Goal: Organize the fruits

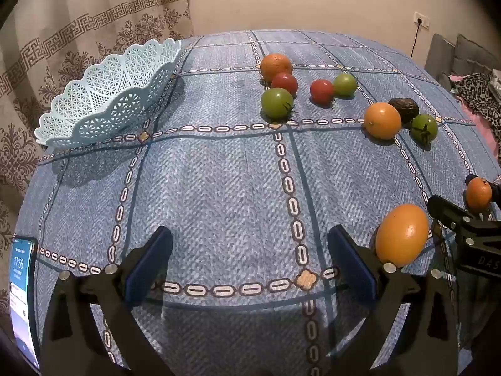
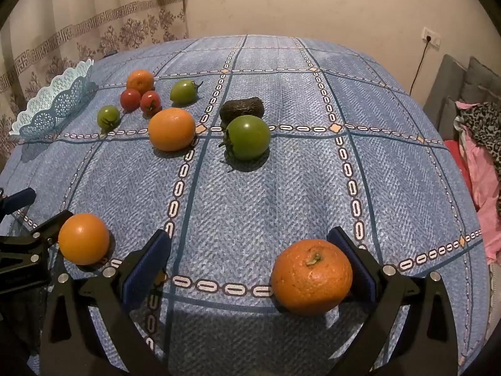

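Woven blue tablecloth [image 2: 266, 203], dimpled round orange [image 2: 311, 277]

Basket [image 1: 103, 97] lies left of the fruits [image 1: 277, 101].

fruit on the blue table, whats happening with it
A person holds a gripper in each hand, sorting fruit. The right gripper is open around a bumpy orange, which touches one finger. The left gripper is open and holds nothing, with a smooth orange just beside it. The lattice basket holds no fruit yet; the other oranges, tomatoes and avocado lie on the tablecloth.
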Demonstrator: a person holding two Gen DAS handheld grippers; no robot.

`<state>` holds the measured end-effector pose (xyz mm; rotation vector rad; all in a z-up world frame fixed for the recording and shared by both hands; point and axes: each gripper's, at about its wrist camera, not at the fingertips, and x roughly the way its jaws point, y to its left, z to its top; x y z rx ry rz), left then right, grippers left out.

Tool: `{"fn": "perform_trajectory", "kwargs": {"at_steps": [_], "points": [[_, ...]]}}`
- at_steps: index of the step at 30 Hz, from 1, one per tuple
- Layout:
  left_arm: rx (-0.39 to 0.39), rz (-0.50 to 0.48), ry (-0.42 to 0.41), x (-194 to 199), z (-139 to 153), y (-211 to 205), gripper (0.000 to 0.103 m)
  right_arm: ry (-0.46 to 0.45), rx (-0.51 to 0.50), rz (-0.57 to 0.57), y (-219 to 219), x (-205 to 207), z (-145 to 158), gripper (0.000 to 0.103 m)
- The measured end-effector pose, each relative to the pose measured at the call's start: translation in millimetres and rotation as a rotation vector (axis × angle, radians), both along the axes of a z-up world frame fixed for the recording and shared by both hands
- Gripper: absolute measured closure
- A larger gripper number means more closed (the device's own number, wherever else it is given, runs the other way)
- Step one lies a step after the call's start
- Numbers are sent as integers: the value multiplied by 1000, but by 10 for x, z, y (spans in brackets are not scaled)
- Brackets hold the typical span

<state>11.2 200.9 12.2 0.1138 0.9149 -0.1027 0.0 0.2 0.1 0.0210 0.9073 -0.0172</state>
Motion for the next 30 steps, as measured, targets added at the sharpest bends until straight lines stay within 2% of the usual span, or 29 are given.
{"fn": "perform_trajectory", "kwargs": {"at_steps": [30], "points": [[-5,0,-1,38,-18,-3,2,1,-4,-2,-22,5,-5,5]]}}
